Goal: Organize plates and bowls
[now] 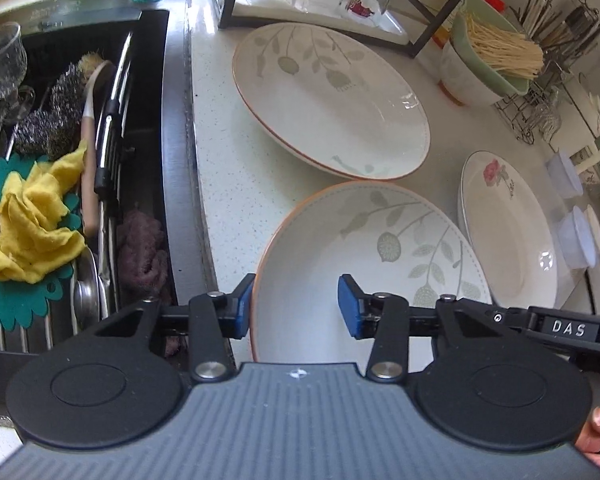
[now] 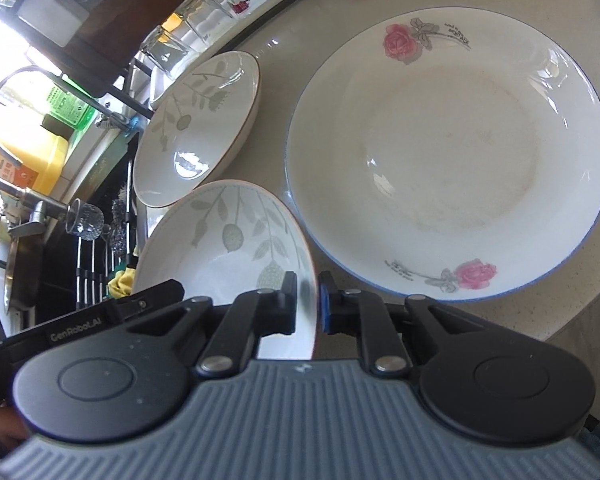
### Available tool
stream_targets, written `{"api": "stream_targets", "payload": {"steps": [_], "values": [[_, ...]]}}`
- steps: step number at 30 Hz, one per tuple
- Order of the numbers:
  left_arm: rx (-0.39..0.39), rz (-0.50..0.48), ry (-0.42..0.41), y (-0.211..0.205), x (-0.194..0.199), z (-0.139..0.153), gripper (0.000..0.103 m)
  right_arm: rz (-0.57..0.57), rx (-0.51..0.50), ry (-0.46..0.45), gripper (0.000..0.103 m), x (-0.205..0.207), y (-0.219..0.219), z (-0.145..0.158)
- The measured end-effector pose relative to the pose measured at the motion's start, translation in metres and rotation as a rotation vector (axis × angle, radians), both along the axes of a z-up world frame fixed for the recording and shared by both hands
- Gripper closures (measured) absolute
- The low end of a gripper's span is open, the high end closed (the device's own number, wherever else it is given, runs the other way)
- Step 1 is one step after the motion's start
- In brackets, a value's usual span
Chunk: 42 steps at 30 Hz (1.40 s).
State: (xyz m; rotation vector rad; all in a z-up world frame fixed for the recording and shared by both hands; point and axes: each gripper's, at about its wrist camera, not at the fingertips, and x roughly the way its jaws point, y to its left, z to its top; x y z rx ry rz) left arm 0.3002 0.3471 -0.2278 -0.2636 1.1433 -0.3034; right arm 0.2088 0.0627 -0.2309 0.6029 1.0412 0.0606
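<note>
A: Left gripper straddling near bowl's rim, jaws apart, not yet pressing. Right gripper clamped on same bowl's right rim.

B: Glazed, stiff, slippery, breakable; best pinched at rim on both sides. Bowl empty, on counter between sink and rose plate. Far bowl holding noodles.

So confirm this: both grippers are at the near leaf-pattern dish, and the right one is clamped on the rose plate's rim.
Wrong on one point. The right wrist view shows the right gripper clamped on the near leaf-pattern dish, not the rose plate. The left gripper straddles that dish's other rim.
</note>
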Motion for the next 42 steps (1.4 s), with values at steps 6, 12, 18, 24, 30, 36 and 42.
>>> {"api": "stream_targets", "payload": {"steps": [6, 12, 18, 24, 30, 36, 42], "values": [[-0.011, -0.007, 0.015, 0.002, 0.004, 0.021, 0.054, -0.014, 0.033, 0.037, 0.088, 0.002, -0.002, 0.007], [-0.073, -0.033, 0.004, 0.003, 0.017, 0.055, 0.054, -0.028, 0.070, 0.022, 0.088, 0.008, -0.009, 0.034], [-0.115, -0.070, -0.049, -0.018, 0.039, 0.087, 0.054, -0.059, 0.060, -0.054, 0.088, 0.018, -0.026, 0.067], [-0.145, -0.089, -0.055, -0.052, 0.060, 0.091, 0.054, -0.095, 0.054, -0.117, 0.088, 0.027, -0.058, 0.080], [-0.110, -0.088, -0.017, -0.093, 0.065, 0.072, 0.054, -0.068, 0.033, -0.082, 0.087, 0.031, -0.091, 0.060], [-0.062, -0.049, 0.017, -0.129, 0.070, 0.060, 0.054, -0.018, 0.052, -0.031, 0.087, 0.042, -0.123, 0.038], [0.006, -0.028, 0.038, -0.155, 0.072, 0.054, 0.054, 0.049, 0.009, -0.021, 0.087, 0.054, -0.140, 0.022]]}}
